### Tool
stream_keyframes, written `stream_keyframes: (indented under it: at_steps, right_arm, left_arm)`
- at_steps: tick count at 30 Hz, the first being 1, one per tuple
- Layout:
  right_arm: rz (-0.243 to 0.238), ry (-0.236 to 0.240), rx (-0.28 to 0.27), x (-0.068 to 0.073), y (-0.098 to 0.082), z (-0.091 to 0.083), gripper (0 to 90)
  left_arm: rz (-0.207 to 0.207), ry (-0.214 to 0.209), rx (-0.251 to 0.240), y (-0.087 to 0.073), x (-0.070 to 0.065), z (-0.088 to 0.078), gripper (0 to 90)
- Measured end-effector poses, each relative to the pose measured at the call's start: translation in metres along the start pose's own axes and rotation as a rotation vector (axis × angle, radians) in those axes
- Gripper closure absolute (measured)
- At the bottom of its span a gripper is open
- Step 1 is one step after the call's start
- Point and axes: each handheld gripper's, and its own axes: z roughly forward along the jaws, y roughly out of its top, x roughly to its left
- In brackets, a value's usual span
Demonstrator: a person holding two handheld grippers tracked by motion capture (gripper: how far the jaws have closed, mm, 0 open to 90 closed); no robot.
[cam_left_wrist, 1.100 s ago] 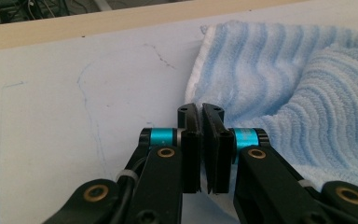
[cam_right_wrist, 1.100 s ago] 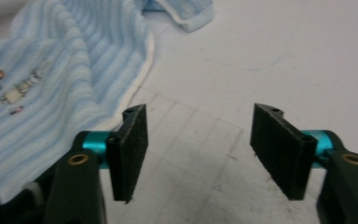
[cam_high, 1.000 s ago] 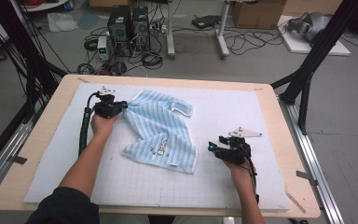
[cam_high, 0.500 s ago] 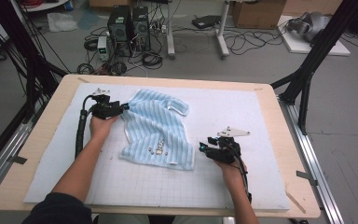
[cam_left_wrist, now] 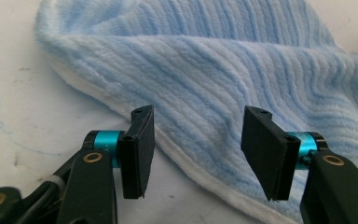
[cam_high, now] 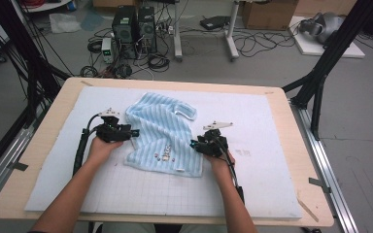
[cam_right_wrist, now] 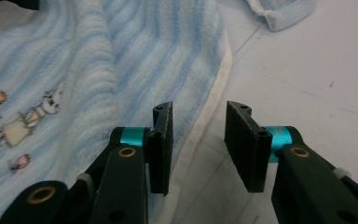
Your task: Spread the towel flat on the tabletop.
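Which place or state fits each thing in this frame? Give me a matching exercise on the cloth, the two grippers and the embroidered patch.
Things:
1. left gripper
2. right gripper
3. blue striped cloth
4. embroidered patch

Places or states:
A. rumpled on the white mat, between the two grippers
B. jaws apart at the cloth's left edge
C. jaws apart over the cloth's white right hem
D. near the cloth's front edge, facing up

Pairs: 1-B, 2-C, 3-A, 4-D
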Motion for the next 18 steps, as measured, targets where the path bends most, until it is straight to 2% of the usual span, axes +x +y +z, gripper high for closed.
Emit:
stream_keyframes:
  at_steps: [1, 2, 3, 4, 5, 6, 7, 9, 11, 15, 18]
  right_arm:
    - [-0.006, -0.002, -0.002, 0.001, 0.001, 0.001, 63.8]
    - [-0.016, -0.012, 0.003, 0.002, 0.002, 0.003, 65.3]
    - [-0.041, -0.029, 0.008, 0.003, 0.002, 0.004, 68.6]
    - [-0.067, -0.032, 0.012, 0.005, 0.003, 0.004, 75.0]
    - [-0.079, -0.004, 0.015, 0.005, 0.003, 0.004, 81.8]
    - [-0.089, -0.002, 0.022, 0.005, 0.005, 0.005, 84.6]
    - [-0.098, -0.011, 0.030, 0.006, 0.007, 0.005, 86.2]
    - [-0.107, -0.062, 0.026, 0.005, 0.009, 0.006, 87.1]
    - [-0.074, -0.080, 0.016, -0.002, 0.011, 0.007, 87.3]
    - [-0.025, -0.126, -0.009, -0.014, 0.016, 0.010, 87.9]
    - [-0.021, -0.168, -0.030, -0.017, 0.023, 0.013, 88.2]
  left_arm:
    - [0.020, -0.006, 0.014, 0.000, -0.003, 0.002, 45.0]
    - [0.059, 0.022, 0.021, 0.000, -0.007, 0.003, 45.5]
    - [0.104, 0.027, 0.034, 0.000, -0.010, 0.003, 55.0]
    - [0.131, 0.042, 0.039, 0.001, -0.012, 0.004, 69.3]
    - [0.141, 0.051, 0.036, 0.001, -0.012, 0.005, 78.6]
    - [0.149, 0.057, 0.038, 0.002, -0.012, 0.006, 85.1]
    - [0.145, 0.074, 0.026, 0.003, -0.011, 0.007, 85.6]
    - [0.153, 0.113, 0.004, 0.005, -0.009, 0.007, 85.9]
    - [0.129, 0.131, -0.010, 0.008, -0.004, 0.007, 86.0]
    - [0.137, 0.150, -0.030, 0.019, 0.001, 0.011, 85.8]
    - [0.136, 0.173, -0.043, 0.025, 0.005, 0.018, 85.2]
